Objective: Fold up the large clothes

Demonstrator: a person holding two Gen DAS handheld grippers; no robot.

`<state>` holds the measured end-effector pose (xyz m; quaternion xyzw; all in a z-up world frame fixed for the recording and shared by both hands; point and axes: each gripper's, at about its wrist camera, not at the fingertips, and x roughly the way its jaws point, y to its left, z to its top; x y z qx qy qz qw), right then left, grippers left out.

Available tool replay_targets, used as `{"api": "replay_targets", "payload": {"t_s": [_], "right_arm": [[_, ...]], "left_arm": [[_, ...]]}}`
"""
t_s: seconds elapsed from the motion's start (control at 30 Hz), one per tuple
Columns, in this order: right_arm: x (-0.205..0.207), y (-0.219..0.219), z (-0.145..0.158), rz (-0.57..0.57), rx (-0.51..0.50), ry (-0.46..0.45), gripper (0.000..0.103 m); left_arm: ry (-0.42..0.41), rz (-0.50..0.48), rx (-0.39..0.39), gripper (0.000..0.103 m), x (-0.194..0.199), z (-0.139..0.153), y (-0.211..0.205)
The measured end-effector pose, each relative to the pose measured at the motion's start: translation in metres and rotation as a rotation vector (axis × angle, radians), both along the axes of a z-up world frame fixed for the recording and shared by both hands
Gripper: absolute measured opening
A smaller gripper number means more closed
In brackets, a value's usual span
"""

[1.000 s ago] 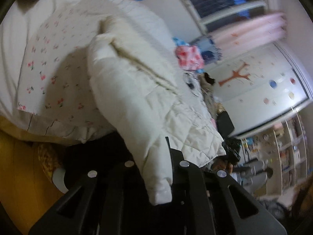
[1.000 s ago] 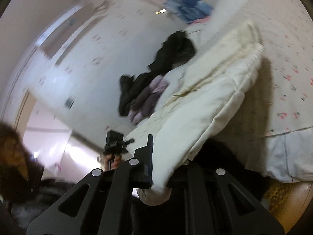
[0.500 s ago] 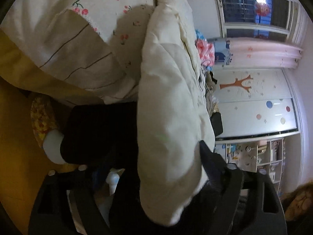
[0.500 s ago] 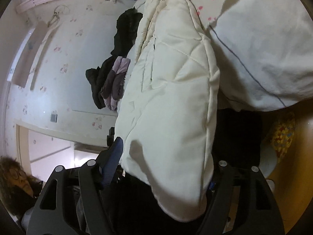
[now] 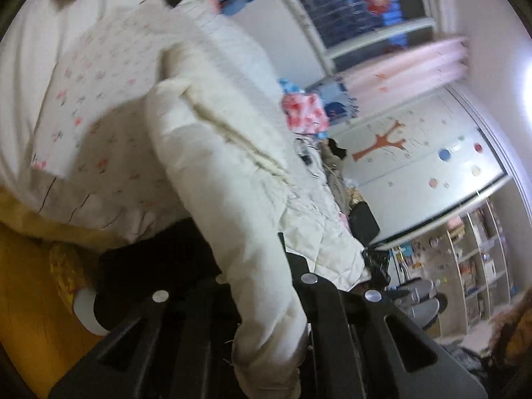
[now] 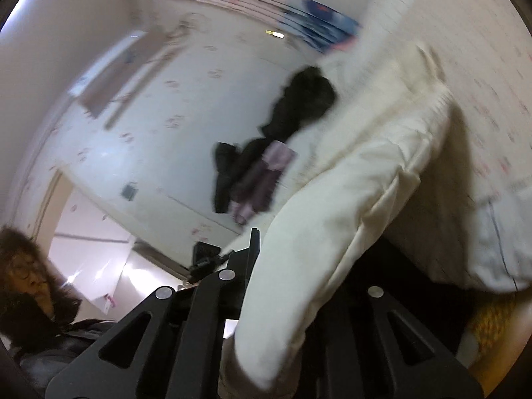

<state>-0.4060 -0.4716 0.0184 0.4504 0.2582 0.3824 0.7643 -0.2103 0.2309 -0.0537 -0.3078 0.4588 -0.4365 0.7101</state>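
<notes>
My left tool (image 5: 266,316) and right tool (image 6: 279,302) each pinch tight on a cuff of the cream quilted jacket (image 5: 212,153), which stretches, puffy and creased, across the floral-sheeted bed (image 5: 93,99).

My left gripper (image 5: 266,299) is clamped on a sleeve end of the cream quilted jacket (image 5: 232,173), which trails onto the cherry-print bedding (image 5: 99,106). Frame's motion-blurred.

left gripper (image 5: 266,299): jaws clamped, angled down | right gripper (image 6: 266,299): jaws clamped, level
</notes>
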Motion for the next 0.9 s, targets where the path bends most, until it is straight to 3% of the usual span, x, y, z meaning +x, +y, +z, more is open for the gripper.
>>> {"api": "replay_targets", "payload": {"t_s": [0.1, 0.17, 0.27, 0.33, 0.4, 0.63, 0.73, 0.9], "right_arm": [[-0.012, -0.005, 0.010, 0.009, 0.028, -0.050, 0.011], [-0.015, -0.009, -0.006, 0.012, 0.022, 0.001, 0.011], [-0.018, -0.015, -0.044, 0.015, 0.081, 0.079, 0.011], [-0.021, -0.016, -0.055, 0.016, 0.134, 0.073, 0.011], [-0.017, -0.016, -0.056, 0.016, 0.165, 0.041, 0.011], [0.054, -0.027, -0.009, -0.001, 0.214, -0.090, 0.011], [0.093, -0.036, 0.010, -0.036, 0.229, -0.119, 0.011], [0.170, -0.057, 0.037, -0.119, 0.214, -0.107, 0.011]], "left_arm": [[-0.022, -0.044, -0.008, 0.010, -0.015, 0.010, 0.008], [0.015, -0.058, 0.005, 0.010, -0.015, -0.006, 0.016], [0.143, -0.057, -0.009, 0.010, -0.010, -0.053, 0.029], [0.202, -0.034, -0.046, 0.010, -0.010, -0.075, 0.036], [0.199, -0.013, -0.091, 0.010, -0.009, -0.076, 0.038], [0.030, 0.061, -0.208, 0.010, 0.047, -0.003, 0.026], [-0.019, 0.112, -0.255, 0.010, 0.092, 0.026, 0.014], [-0.051, 0.192, -0.287, 0.010, 0.176, 0.051, -0.019]]}}
